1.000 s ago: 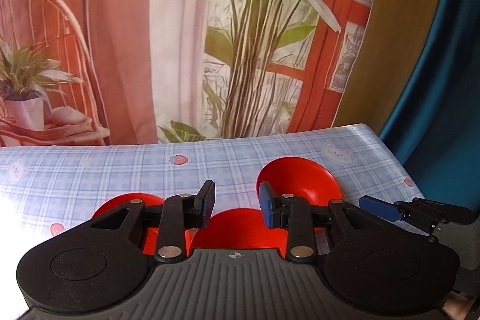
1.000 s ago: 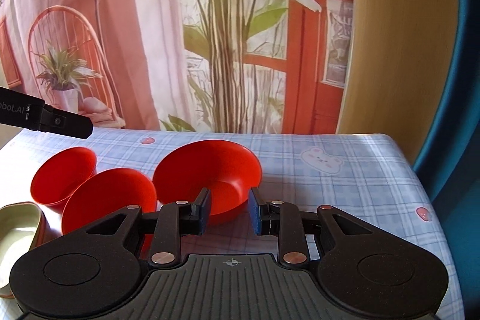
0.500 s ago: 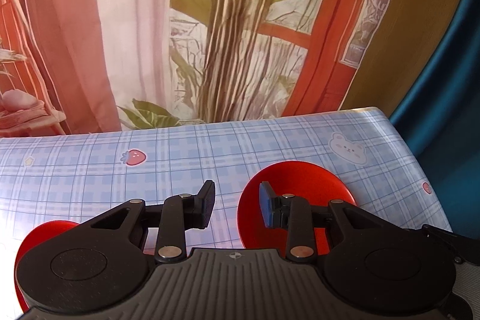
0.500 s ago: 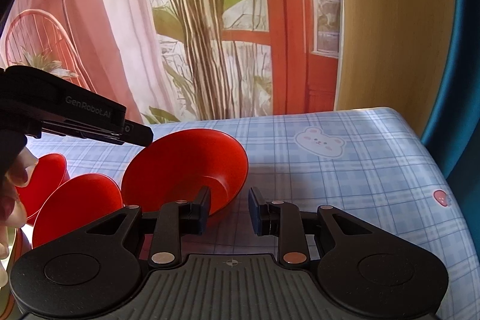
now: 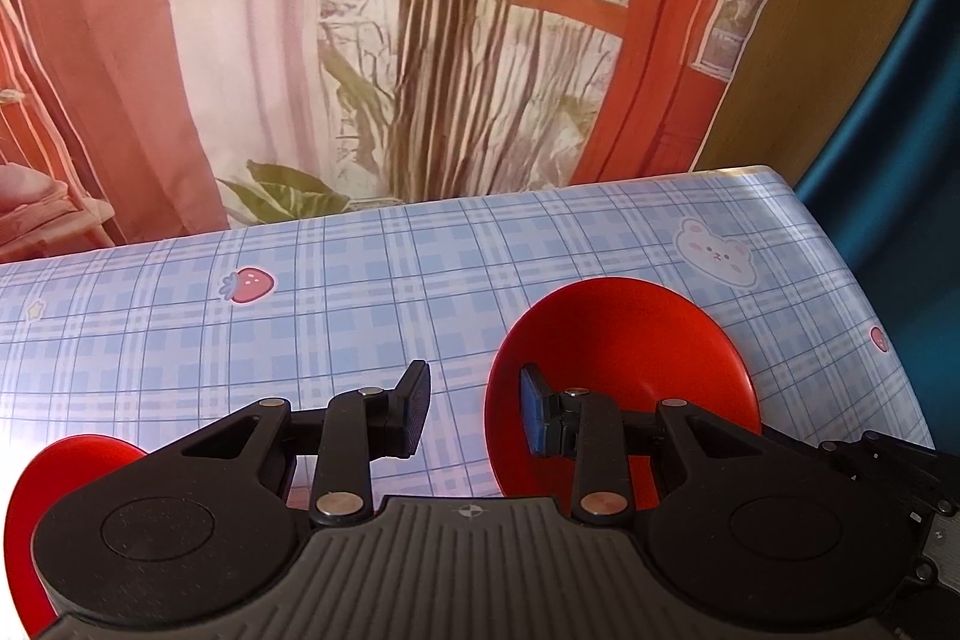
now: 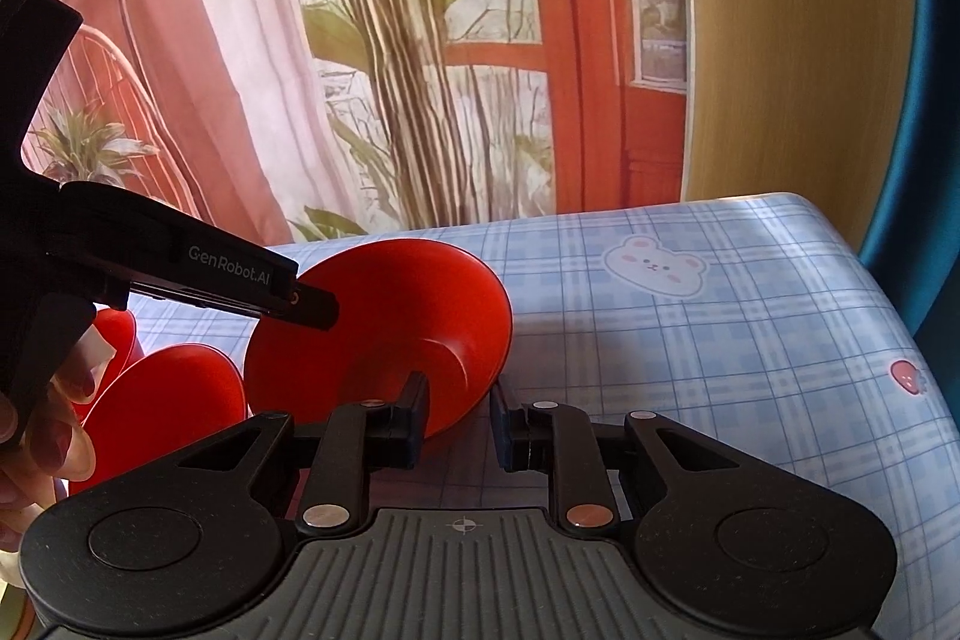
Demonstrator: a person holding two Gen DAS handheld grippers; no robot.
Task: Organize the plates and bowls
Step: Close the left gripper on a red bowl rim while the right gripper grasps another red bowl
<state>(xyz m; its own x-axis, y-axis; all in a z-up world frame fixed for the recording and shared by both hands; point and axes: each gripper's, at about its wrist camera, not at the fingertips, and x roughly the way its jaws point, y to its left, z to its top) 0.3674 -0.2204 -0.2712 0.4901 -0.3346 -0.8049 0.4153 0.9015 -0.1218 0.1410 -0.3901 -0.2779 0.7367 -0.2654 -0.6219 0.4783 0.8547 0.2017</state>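
A large red bowl (image 5: 624, 358) stands on the blue checked tablecloth (image 5: 360, 292); in the right wrist view it (image 6: 384, 334) sits just ahead of my fingers. My left gripper (image 5: 474, 415) is open, its right finger over the bowl's near left rim, its left finger outside the bowl. My right gripper (image 6: 459, 430) is open and empty, with the bowl's near rim between its fingertips. The left gripper's black body (image 6: 180, 262) reaches over the bowl from the left. A smaller red bowl (image 6: 162, 400) sits left of the large one, another (image 6: 117, 334) behind it.
One small red bowl shows at the lower left of the left wrist view (image 5: 54, 496). The table's right edge (image 6: 888, 292) drops off by a blue curtain. A printed backdrop hangs behind the table's far edge. A hand (image 6: 42, 436) holds the left gripper.
My left gripper has moved right and forward to the large bowl's rim, leaving the small bowls at its left. My right gripper has moved closer to the large bowl.
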